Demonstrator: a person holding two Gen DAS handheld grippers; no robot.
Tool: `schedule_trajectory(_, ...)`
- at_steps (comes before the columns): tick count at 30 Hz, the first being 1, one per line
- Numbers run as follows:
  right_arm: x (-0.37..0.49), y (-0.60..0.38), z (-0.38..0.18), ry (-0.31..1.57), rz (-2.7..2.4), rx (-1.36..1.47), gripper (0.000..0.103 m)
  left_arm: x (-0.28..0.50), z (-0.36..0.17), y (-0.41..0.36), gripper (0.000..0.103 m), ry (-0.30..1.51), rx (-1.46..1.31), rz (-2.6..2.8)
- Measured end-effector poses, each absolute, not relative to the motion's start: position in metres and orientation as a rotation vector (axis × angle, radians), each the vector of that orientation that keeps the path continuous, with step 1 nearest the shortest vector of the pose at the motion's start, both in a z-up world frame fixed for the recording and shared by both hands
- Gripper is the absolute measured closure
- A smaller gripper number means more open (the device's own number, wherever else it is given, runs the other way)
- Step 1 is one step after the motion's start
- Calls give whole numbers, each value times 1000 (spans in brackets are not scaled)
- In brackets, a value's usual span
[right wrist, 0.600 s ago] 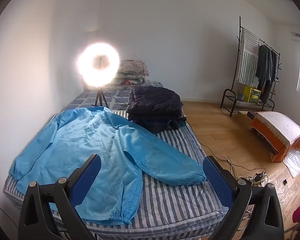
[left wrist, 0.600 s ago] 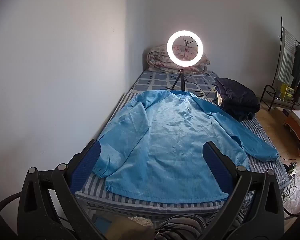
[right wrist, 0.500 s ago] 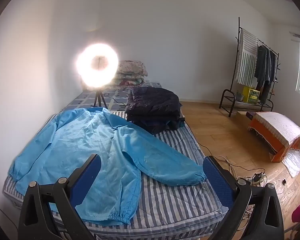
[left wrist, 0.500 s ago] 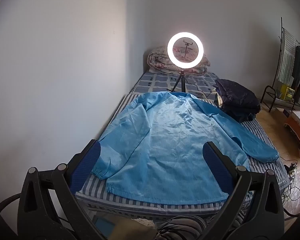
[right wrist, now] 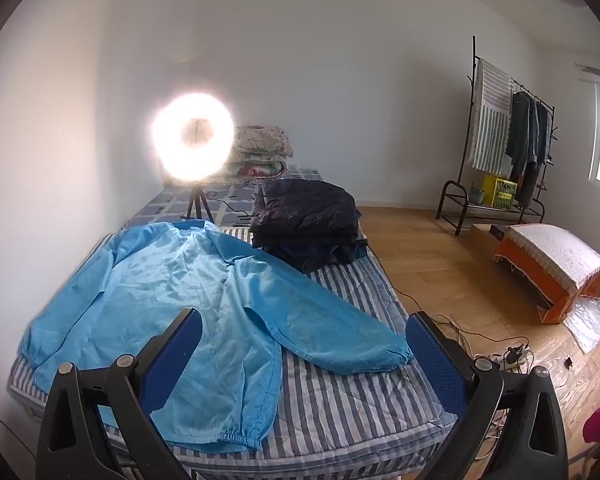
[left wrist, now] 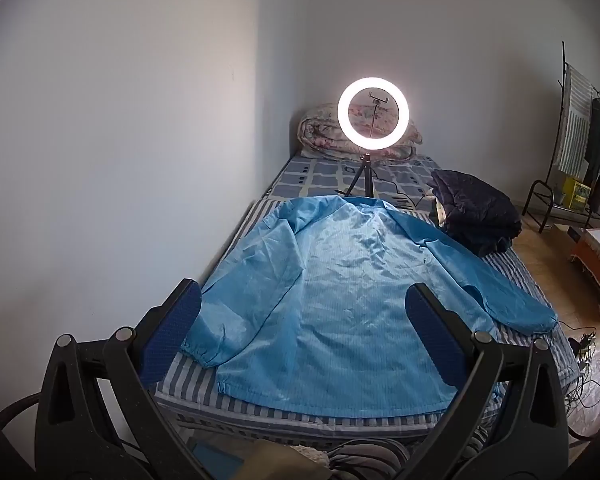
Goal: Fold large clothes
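Sky-blue thin-fabric long-sleeved jacket [left wrist: 340, 300] lay spread flat on the striped mattress [right wrist: 340, 412], sleeves out, ready for folding, so I hovered my left gripper [left wrist: 303, 330] and right gripper [right wrist: 304, 354] above its hem, both jaws wide, holding nothing.

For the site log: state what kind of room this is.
Most likely a home bedroom: a bed with a striped cover and folded quilts against the wall, and a clothes rack hung with garments on the wooden floor.
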State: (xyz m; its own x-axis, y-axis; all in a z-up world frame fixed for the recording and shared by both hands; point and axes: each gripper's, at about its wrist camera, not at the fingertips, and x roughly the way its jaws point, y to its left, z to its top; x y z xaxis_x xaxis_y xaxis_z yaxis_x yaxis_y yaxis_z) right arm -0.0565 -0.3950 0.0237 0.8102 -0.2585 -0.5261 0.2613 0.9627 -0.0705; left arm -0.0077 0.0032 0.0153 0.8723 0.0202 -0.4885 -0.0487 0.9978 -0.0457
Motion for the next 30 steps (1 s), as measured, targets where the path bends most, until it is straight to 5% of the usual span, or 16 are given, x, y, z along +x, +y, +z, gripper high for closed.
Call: schedule_trajectory(30, -60, -390, 26, 553, -272, 8, 0, -9, 26, 11, 0, 494, -59, 54)
